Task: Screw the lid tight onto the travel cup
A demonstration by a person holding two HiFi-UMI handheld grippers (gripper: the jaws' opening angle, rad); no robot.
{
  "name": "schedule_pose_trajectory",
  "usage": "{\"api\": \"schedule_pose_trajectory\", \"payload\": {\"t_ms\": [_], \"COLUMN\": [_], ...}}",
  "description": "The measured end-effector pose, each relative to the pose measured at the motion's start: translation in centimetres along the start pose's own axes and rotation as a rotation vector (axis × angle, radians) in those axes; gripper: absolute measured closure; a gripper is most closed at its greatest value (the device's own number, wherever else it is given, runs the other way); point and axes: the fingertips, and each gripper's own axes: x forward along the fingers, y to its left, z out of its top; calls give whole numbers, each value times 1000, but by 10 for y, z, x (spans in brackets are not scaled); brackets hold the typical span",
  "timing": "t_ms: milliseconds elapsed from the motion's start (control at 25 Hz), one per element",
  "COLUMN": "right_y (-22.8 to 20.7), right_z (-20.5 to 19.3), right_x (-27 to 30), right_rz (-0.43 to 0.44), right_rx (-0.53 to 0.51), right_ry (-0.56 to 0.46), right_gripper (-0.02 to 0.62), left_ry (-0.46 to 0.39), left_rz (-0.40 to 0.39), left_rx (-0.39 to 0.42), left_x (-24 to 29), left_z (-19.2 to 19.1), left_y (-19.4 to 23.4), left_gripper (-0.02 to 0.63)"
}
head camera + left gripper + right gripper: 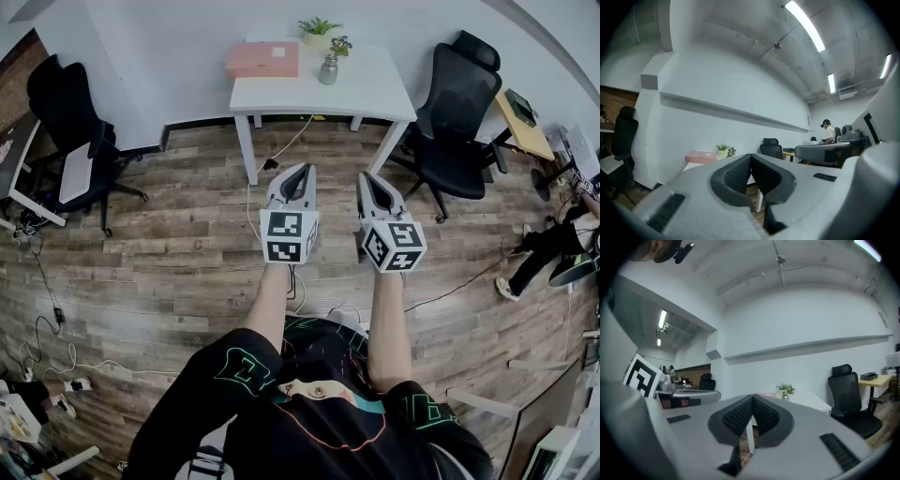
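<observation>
A person in a black printed T-shirt (309, 412) stands on a brown wood-plank floor (178, 253) and holds two grey-white handheld grippers level and side by side, both aimed at a white rectangular table (375, 89) against the pale wall. The left gripper (301, 172) has its dark ribbed pads pressed together with nothing between them; the right gripper (367, 178) is likewise closed and empty, each carrying its cube of black-and-white square markers nearest the wearer. The grey metal travel cup (328, 69) stands upright on the table, well apart from both tools, just beside a small green potted plant (318, 30) and to the right of a flat pink rectangular box (262, 59); it is too small to tell whether it is capped. A black high-backed office chair (461, 98) sits right of the table, another black office chair (64, 117) to the left.
</observation>
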Motion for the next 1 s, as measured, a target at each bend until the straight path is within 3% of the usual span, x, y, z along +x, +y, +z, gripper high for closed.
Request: {"api": "schedule_pose_trajectory", "payload": {"t_ms": [1000], "right_y": [-7], "right_z": [-1], "right_x": [37], "right_rz": [-53], "right_rx": [31], "right_ry": [39], "right_gripper": [590], "left_ry": [-12], "left_rz": [-10], "left_rx": [-58], "left_x": [24], "left_z": [2], "left_y": [39], "left_gripper": [598]}}
